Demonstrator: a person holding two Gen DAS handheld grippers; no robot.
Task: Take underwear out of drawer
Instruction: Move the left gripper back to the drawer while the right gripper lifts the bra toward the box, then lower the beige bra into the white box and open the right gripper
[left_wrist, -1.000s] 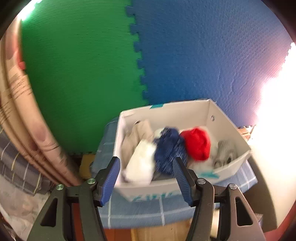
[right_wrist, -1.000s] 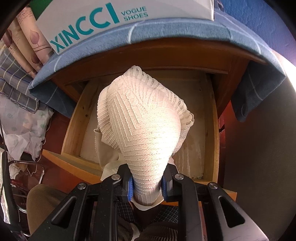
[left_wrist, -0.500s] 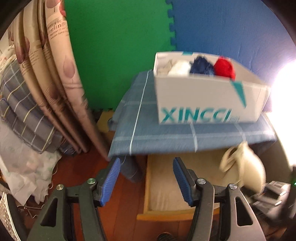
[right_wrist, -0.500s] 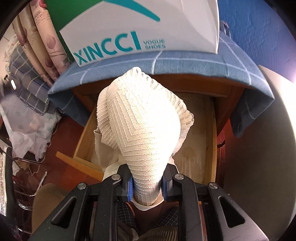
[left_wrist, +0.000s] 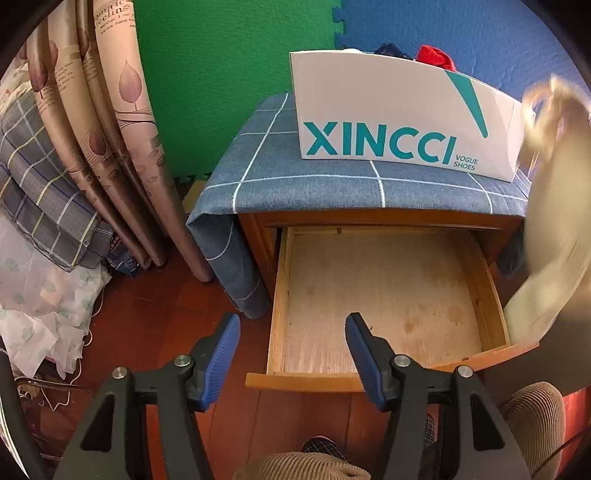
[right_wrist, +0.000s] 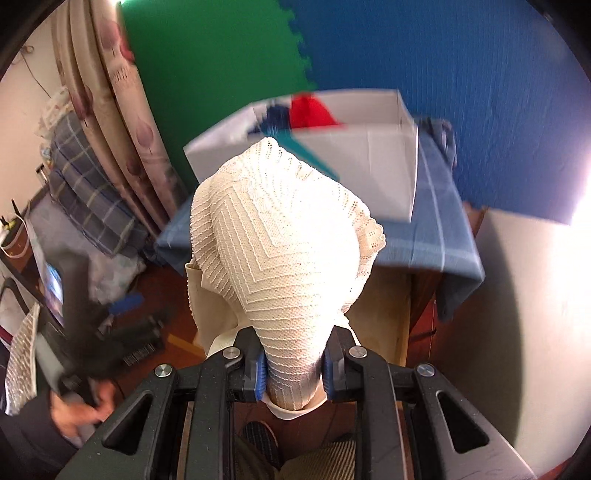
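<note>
My right gripper (right_wrist: 293, 363) is shut on cream lace underwear (right_wrist: 280, 240), held up in the air in front of the white shoe box (right_wrist: 369, 170). The same underwear shows blurred at the right edge of the left wrist view (left_wrist: 550, 221), above the drawer's right side. The wooden drawer (left_wrist: 376, 291) is pulled open and its bottom is bare. My left gripper (left_wrist: 291, 354) is open and empty, low in front of the drawer's left front corner.
The white XINCCI shoe box (left_wrist: 399, 122) with red and blue clothes stands on the blue checked cloth (left_wrist: 280, 170) over the nightstand. Curtains (left_wrist: 110, 122) and folded bedding (left_wrist: 40, 184) are at the left. My knees (left_wrist: 306, 467) are below the grippers.
My right gripper has lifted the underwear out of the drawer up to box height. My left gripper has swung down from the box top to face the open drawer.
</note>
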